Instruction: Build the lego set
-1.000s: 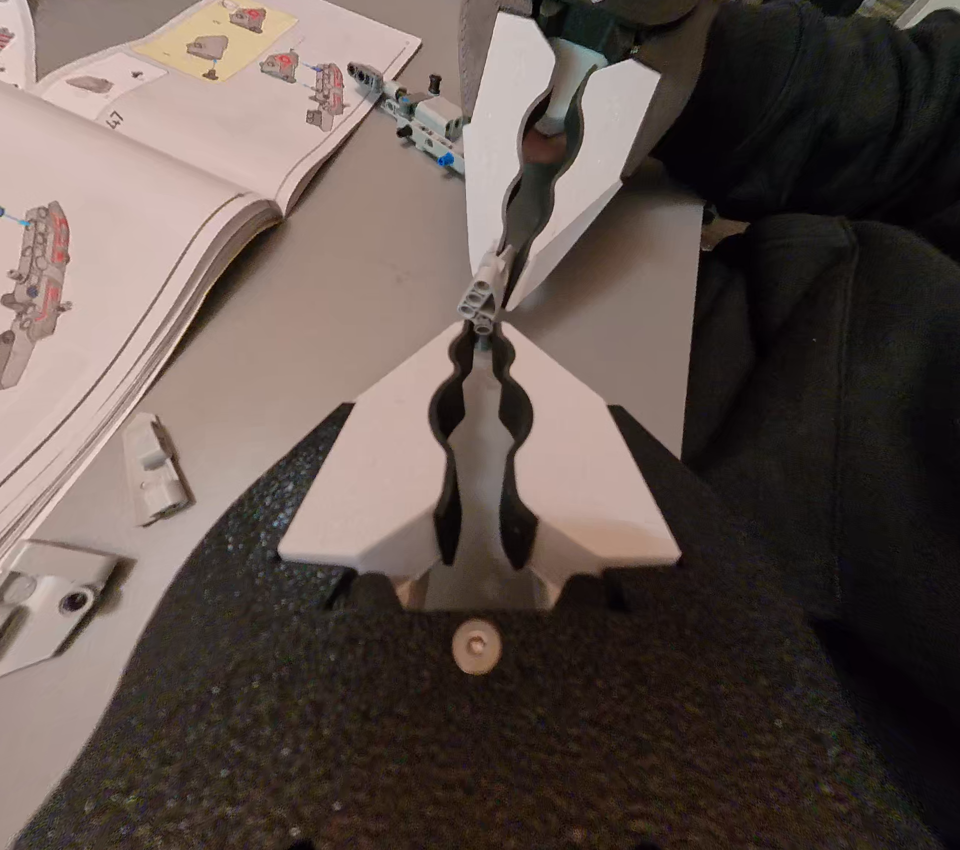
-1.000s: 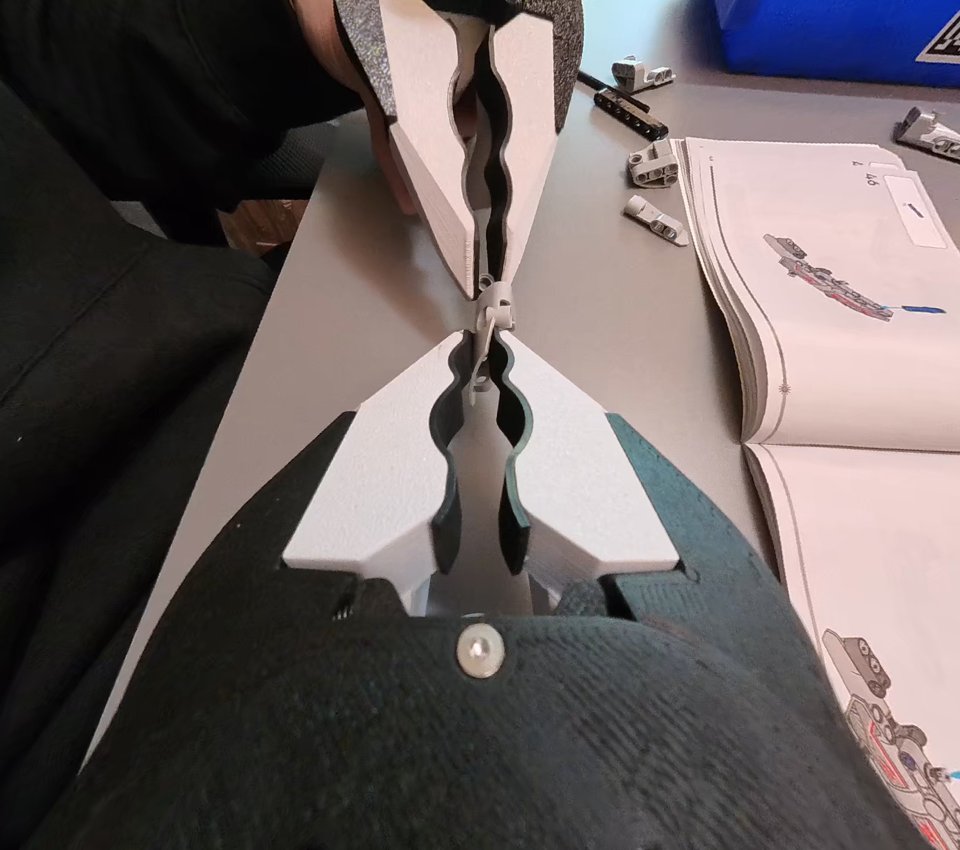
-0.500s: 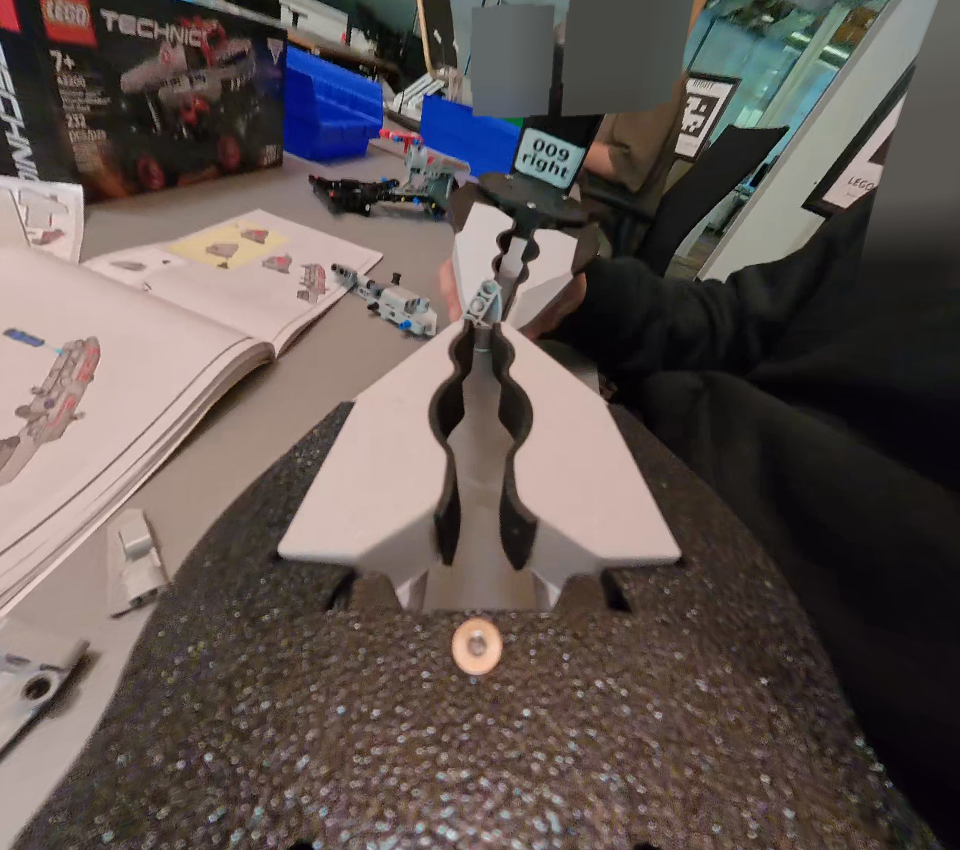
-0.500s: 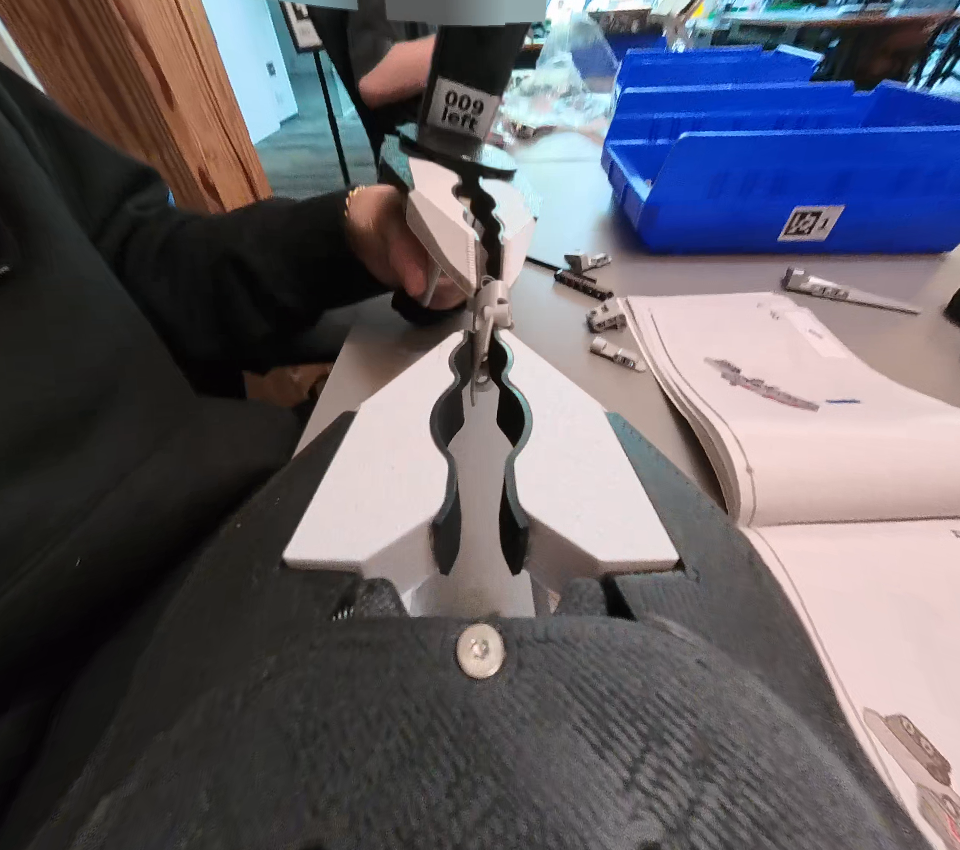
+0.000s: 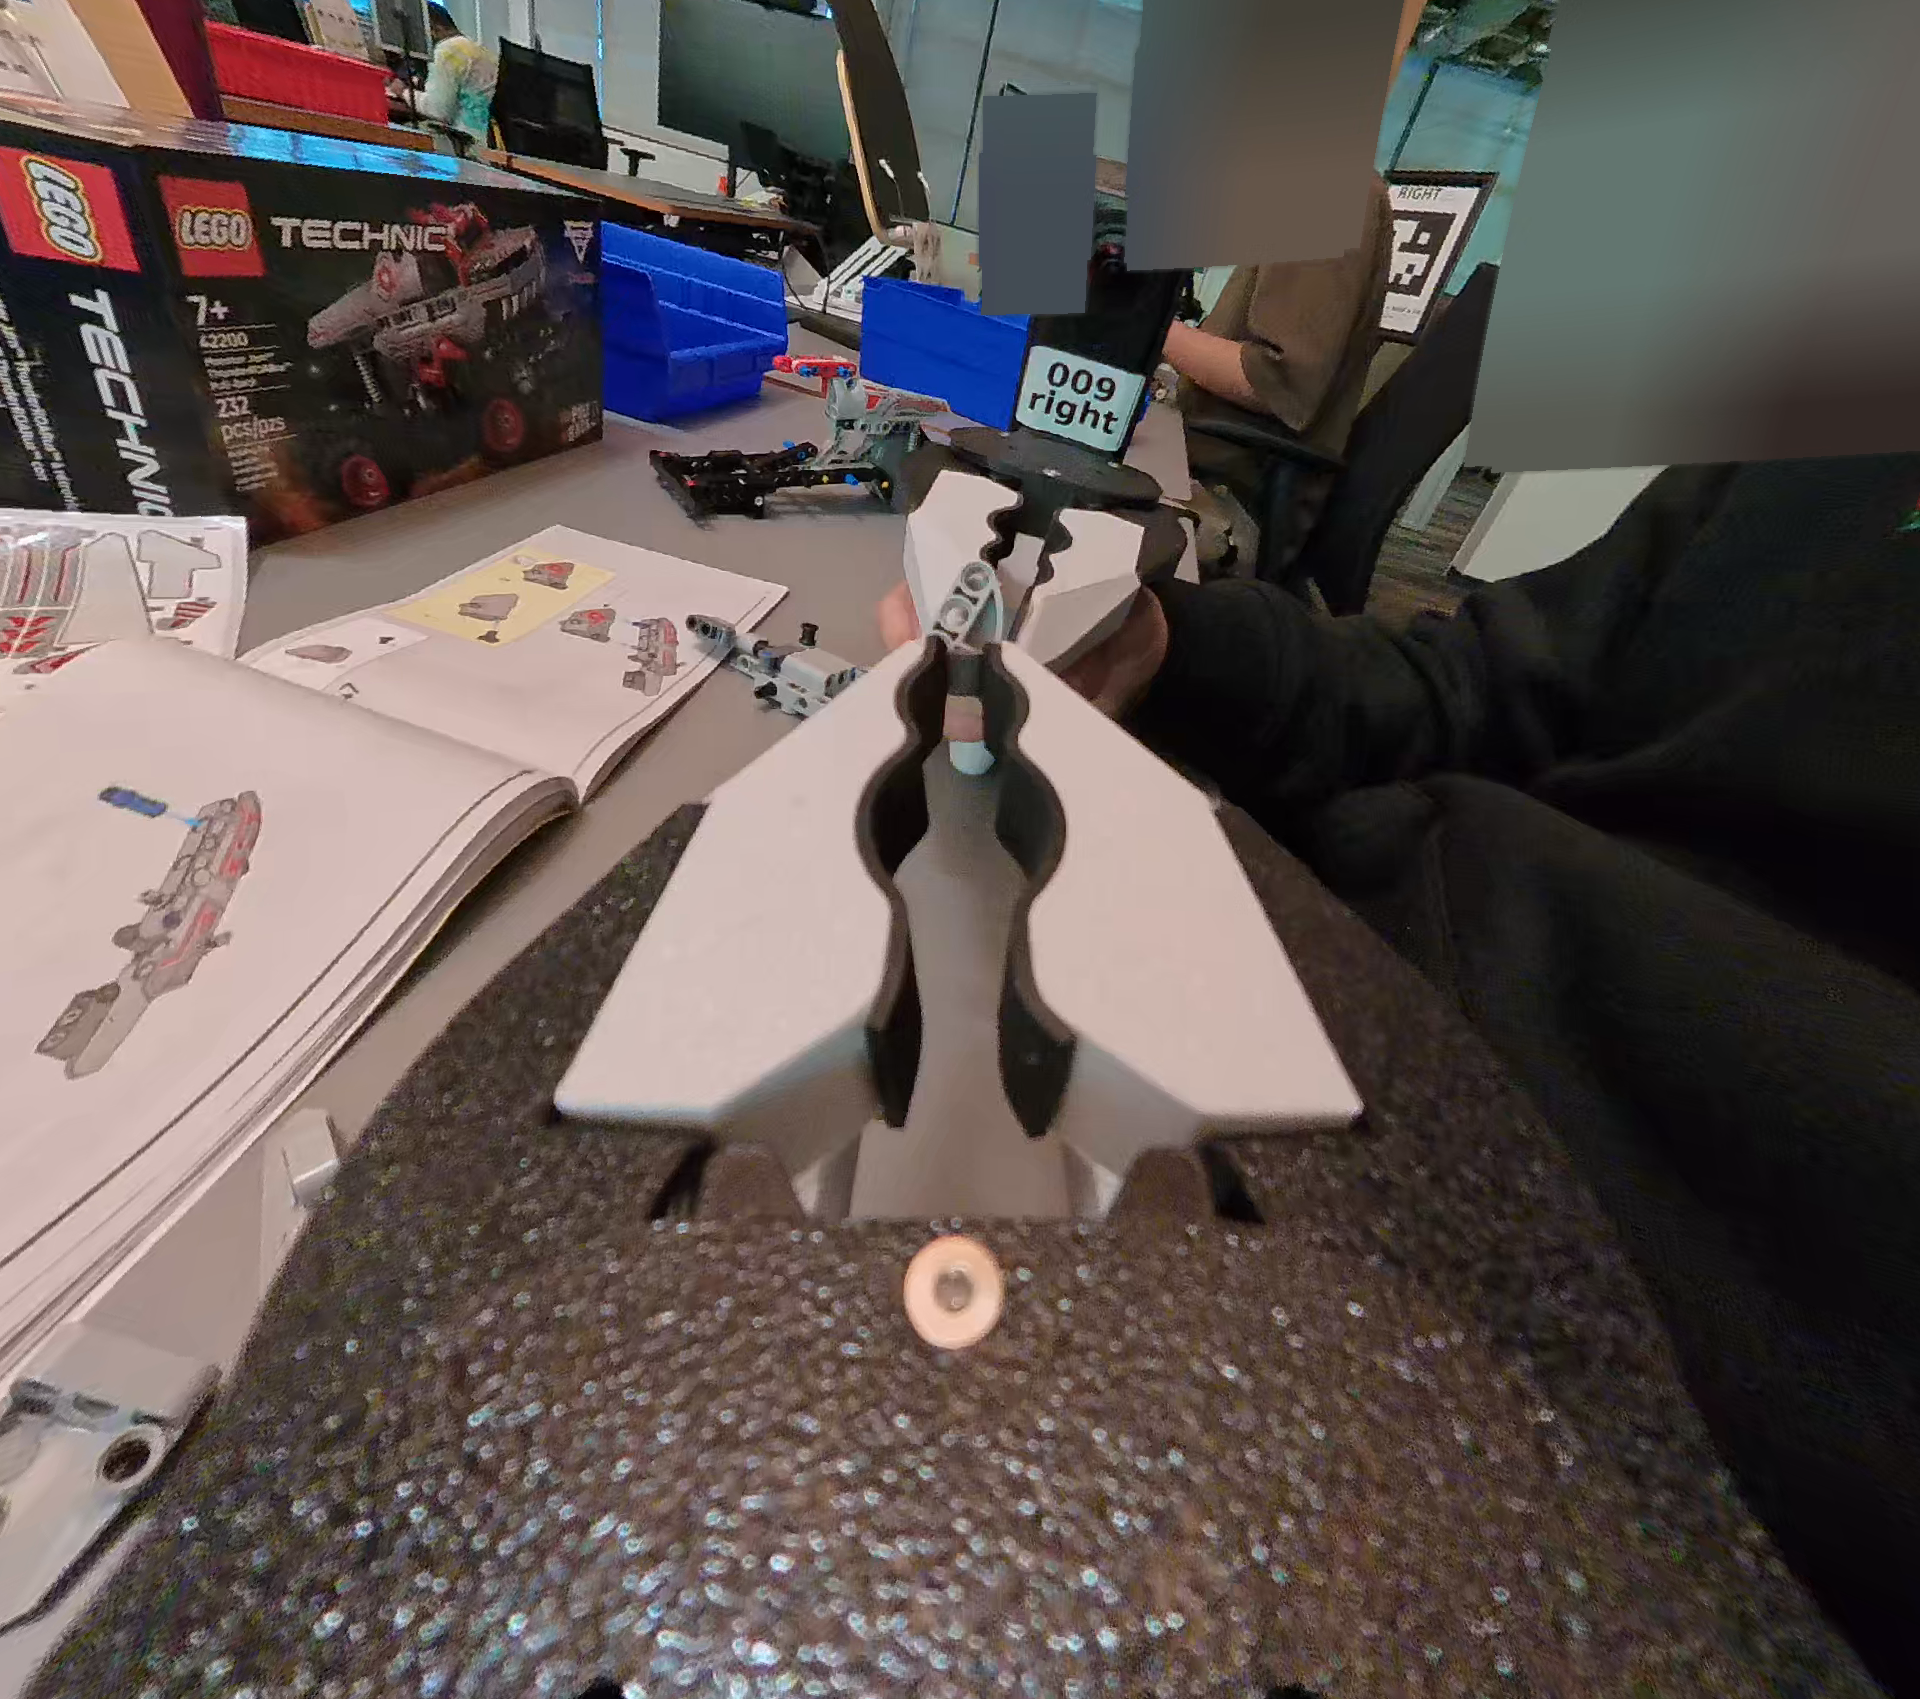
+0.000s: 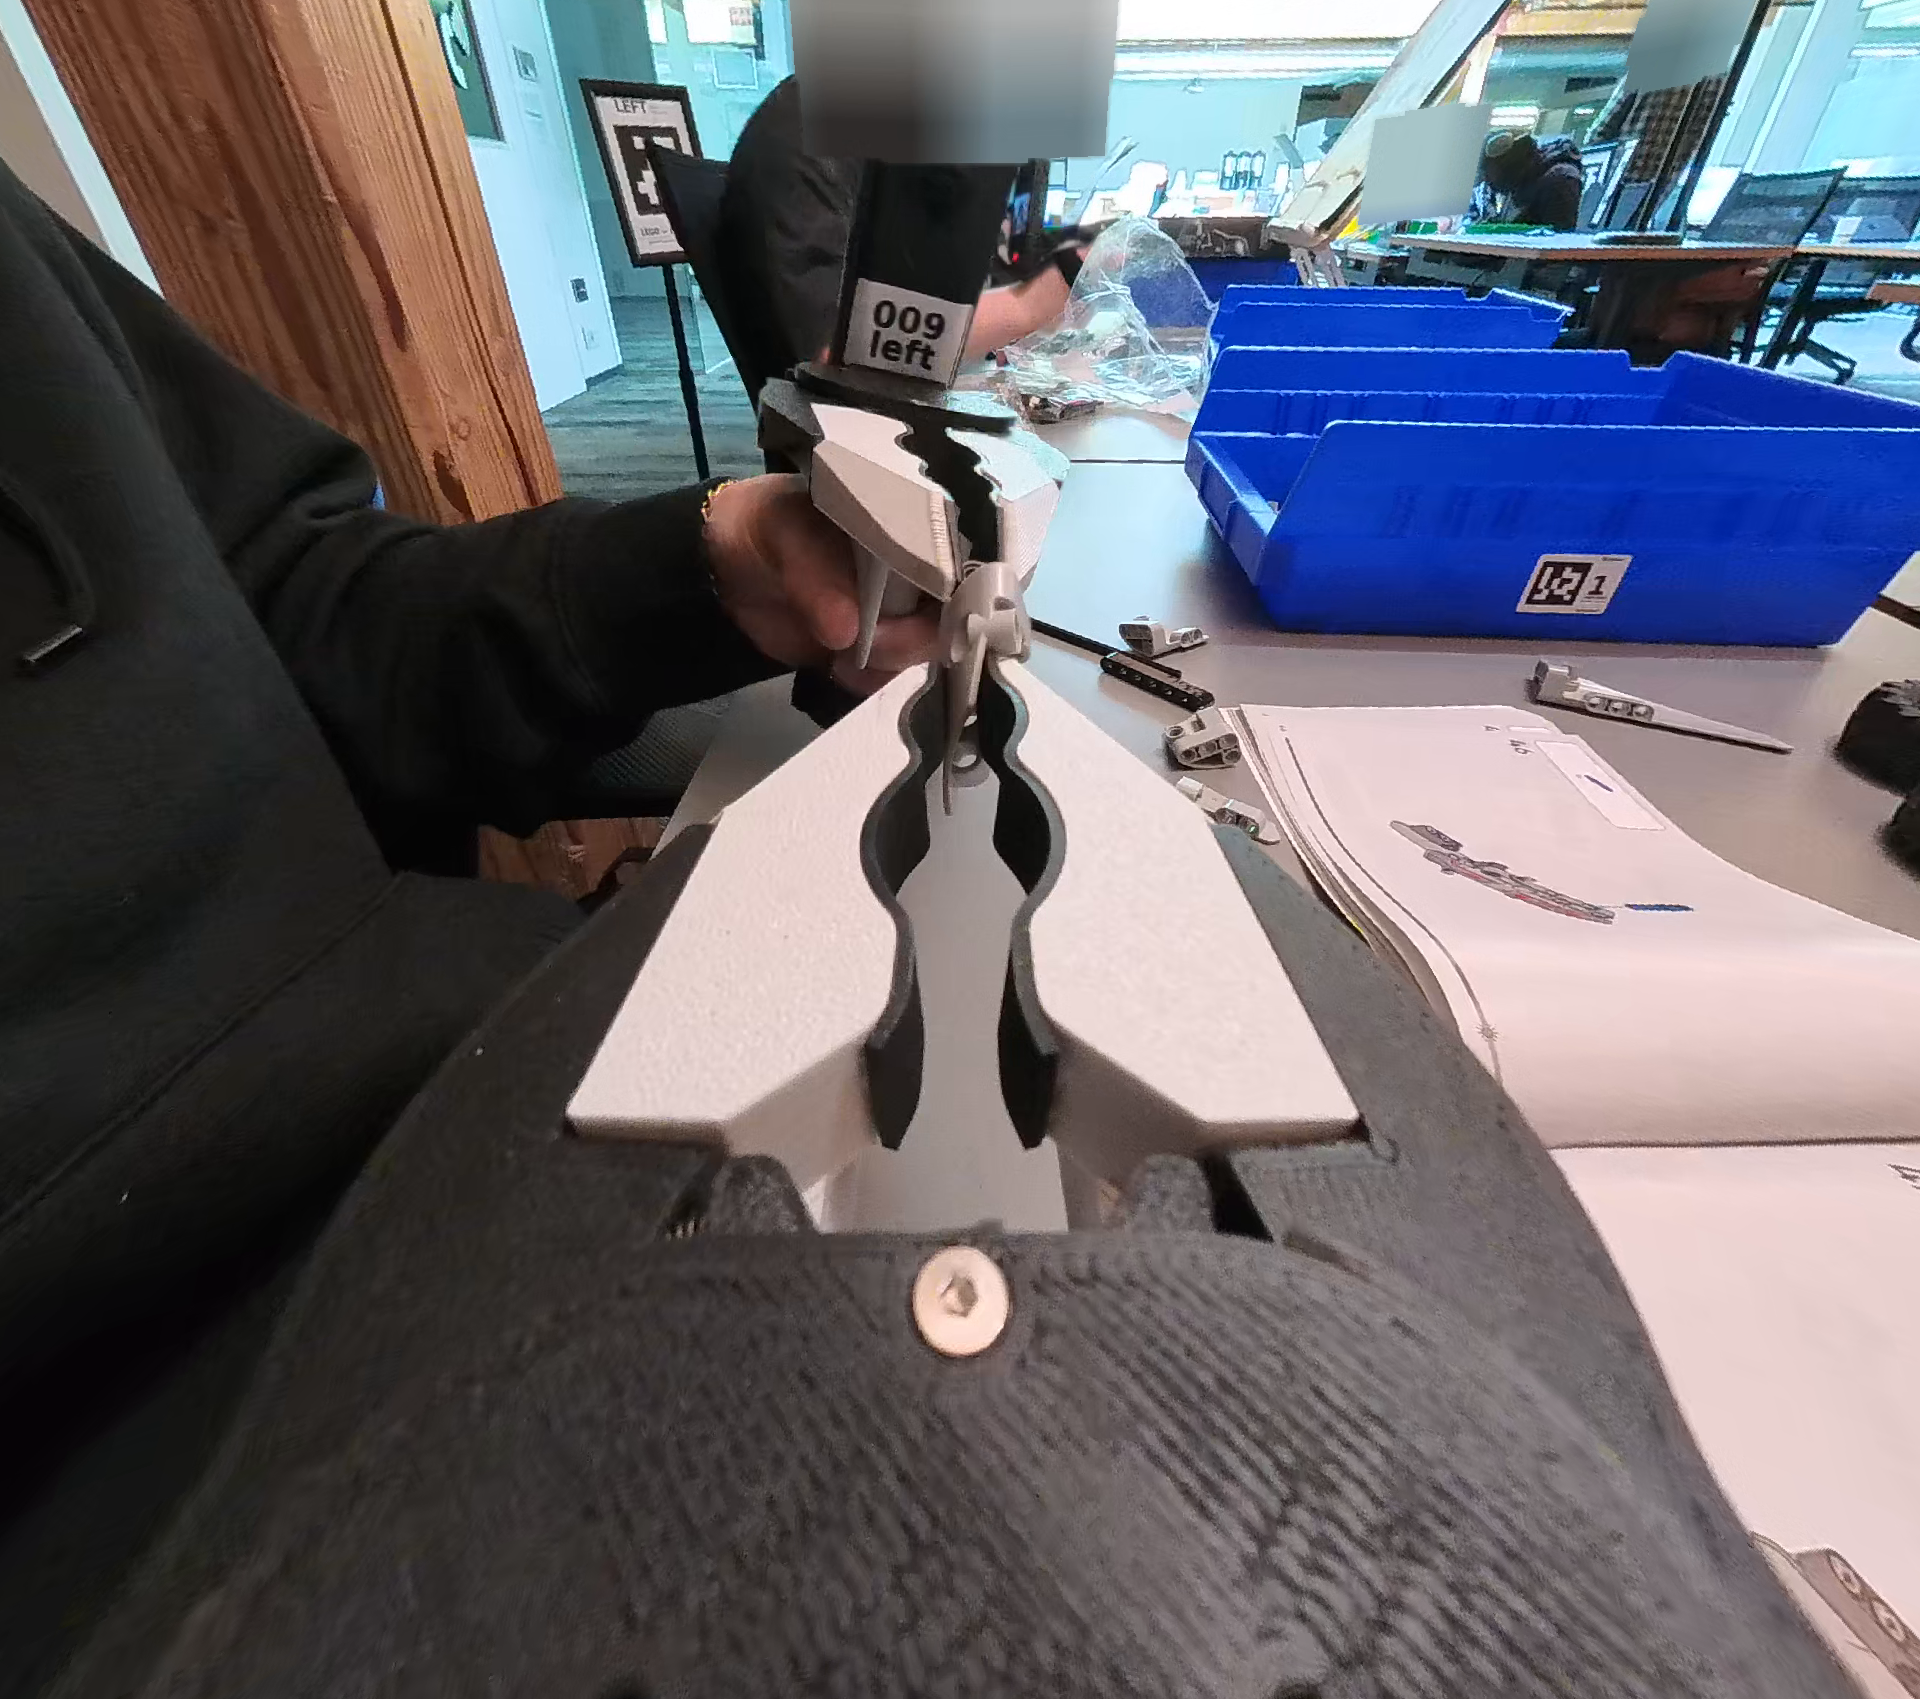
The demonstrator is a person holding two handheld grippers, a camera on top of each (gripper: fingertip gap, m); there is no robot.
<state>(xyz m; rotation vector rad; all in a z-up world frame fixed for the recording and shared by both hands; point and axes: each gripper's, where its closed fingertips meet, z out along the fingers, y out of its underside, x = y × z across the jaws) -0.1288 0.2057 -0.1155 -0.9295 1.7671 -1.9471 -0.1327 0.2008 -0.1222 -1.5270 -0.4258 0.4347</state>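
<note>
Both grippers raised, tip to tip. Left gripper (image 5: 961,673) fingers clamped on small light-grey plastic lego connector piece (image 5: 968,610), which sticks out past its fingertips. Right gripper (image 6: 961,678) fingers pinch the same piece from the opposite end. Open paper instruction booklet (image 5: 312,818) left of left fingers.

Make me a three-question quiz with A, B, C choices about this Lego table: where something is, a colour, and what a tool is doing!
1. Where is the open instruction book?
A. On the table
B. In a bin
C. On the floor

2. What colour are the storage bins?
A. Red
B. Blue
C. Green

3. What is the right tool doing?
A. Lying on the table
B. Wide open
C. Pinching a small grey piece

Answers:
1. A: the book lies flat on the grey table.
2. B: the bins are bright blue.
3. C: its tips close on the piece, which the left tool also grips.
</note>
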